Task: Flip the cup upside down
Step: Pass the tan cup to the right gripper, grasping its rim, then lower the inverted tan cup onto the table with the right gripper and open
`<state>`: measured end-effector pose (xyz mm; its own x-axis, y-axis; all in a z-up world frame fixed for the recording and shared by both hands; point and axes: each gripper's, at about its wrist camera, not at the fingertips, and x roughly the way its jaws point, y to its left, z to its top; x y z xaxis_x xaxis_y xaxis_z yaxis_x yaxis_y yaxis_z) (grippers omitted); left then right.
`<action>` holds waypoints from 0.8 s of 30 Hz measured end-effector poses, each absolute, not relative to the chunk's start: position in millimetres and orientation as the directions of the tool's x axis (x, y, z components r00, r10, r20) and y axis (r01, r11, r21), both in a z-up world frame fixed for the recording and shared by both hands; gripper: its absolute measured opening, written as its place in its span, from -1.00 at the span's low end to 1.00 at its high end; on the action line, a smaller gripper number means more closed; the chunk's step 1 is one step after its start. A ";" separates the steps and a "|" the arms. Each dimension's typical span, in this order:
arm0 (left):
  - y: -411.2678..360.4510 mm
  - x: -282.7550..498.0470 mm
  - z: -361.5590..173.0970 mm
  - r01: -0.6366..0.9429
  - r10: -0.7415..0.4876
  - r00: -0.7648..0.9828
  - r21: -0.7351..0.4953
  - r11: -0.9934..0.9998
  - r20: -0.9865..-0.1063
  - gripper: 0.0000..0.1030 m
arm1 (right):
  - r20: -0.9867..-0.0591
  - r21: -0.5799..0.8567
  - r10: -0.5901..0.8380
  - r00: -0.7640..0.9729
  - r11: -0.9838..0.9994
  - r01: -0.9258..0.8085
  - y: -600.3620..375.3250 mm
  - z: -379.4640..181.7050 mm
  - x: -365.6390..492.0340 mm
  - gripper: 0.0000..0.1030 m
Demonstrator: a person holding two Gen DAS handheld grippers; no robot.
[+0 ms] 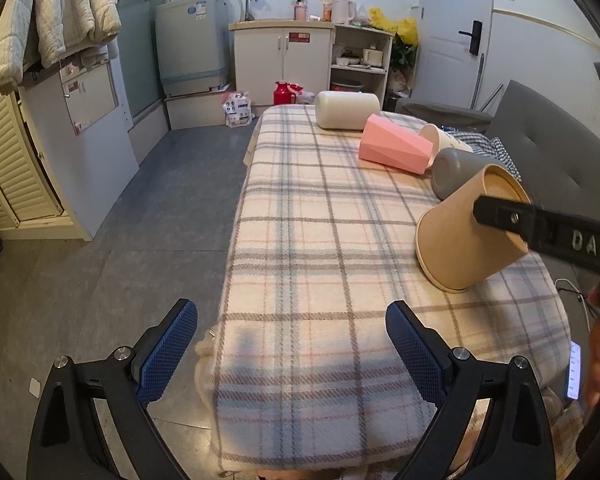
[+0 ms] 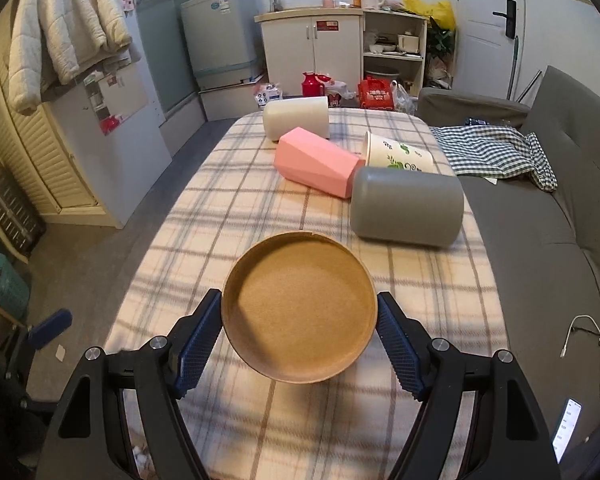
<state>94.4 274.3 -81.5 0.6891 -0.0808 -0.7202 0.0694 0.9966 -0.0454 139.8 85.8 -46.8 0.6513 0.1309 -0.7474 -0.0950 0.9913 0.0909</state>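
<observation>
A brown paper cup (image 1: 470,232) is tilted, its mouth down on the plaid tablecloth (image 1: 320,240) and its base up toward the right. My right gripper (image 2: 300,340) is shut on it; in the right wrist view the cup's recessed base (image 2: 300,308) faces the camera between the blue pads (image 2: 198,344). In the left wrist view one right finger (image 1: 512,216) crosses the cup. My left gripper (image 1: 292,352) is open and empty, over the table's near left edge.
Several other cups lie on their sides farther back: grey (image 2: 408,210), pink (image 2: 316,160), white with leaf print (image 2: 400,152), cream (image 2: 296,118). A grey sofa (image 2: 540,240) with checked cloth runs along the right. A phone (image 2: 566,428) lies near right.
</observation>
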 end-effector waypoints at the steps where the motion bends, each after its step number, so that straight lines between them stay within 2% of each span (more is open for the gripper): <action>1: 274.6 95.3 -82.3 0.069 -0.080 0.688 -0.045 0.997 -0.721 0.90 | -0.746 0.093 0.130 0.653 0.991 -0.091 85.3 -47.0 142.6 0.47; 15: 278.0 94.4 -84.1 0.060 -0.068 0.681 -0.037 0.997 -0.729 0.90 | -0.733 0.048 0.104 0.672 0.994 -0.102 94.4 -49.7 156.1 0.47; 24: 271.8 77.8 -58.3 0.060 -0.053 0.718 -0.014 0.998 -0.694 0.90 | -0.674 0.064 0.144 0.725 0.988 -0.137 92.5 -23.1 145.3 0.55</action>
